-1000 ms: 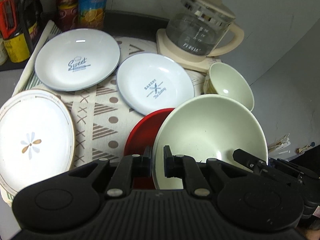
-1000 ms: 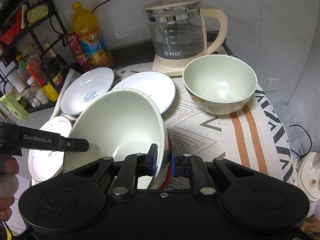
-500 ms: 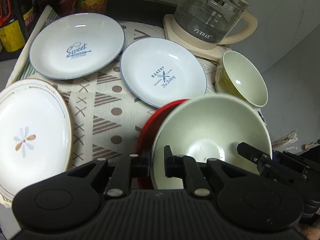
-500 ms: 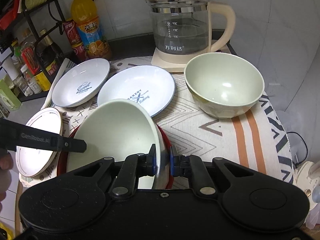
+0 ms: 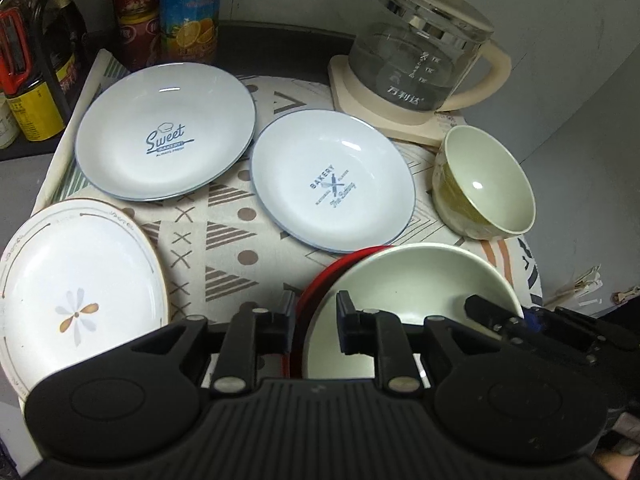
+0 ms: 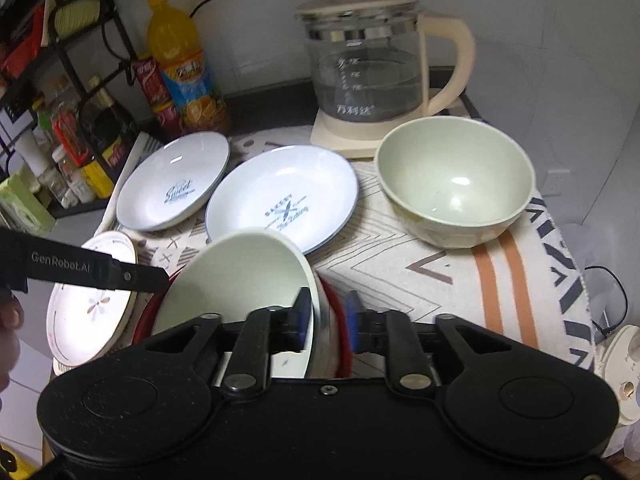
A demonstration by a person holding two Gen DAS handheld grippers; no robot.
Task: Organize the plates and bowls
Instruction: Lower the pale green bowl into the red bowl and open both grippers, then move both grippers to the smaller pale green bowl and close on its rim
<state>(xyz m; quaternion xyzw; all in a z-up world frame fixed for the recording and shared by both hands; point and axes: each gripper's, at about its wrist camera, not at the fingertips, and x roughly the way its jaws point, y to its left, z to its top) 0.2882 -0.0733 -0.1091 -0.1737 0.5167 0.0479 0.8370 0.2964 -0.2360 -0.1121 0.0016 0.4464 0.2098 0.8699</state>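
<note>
Two blue-rimmed plates carry writing: "Sweet" plate (image 5: pixel 164 132) toward the tabletop's far left corner, "BAKERY" plate (image 5: pixel 332 188) mid-tabletop. "GenRobot.AI" marks the left tongs (image 5: pixel 312 320). Both left and right tongs (image 6: pixel 327 316) are spreading, straddling opposite rims of the pale green bowl (image 5: pixel 404 292) on the red plate (image 5: pixel 320 280) at the near edge.

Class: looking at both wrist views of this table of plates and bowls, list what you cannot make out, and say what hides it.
- Red plate, both views: mostly under the pale green bowl.
- Flower plate, left view: cut off by the frame's edge.
- Shelf jars, right view: labels too small.
</note>
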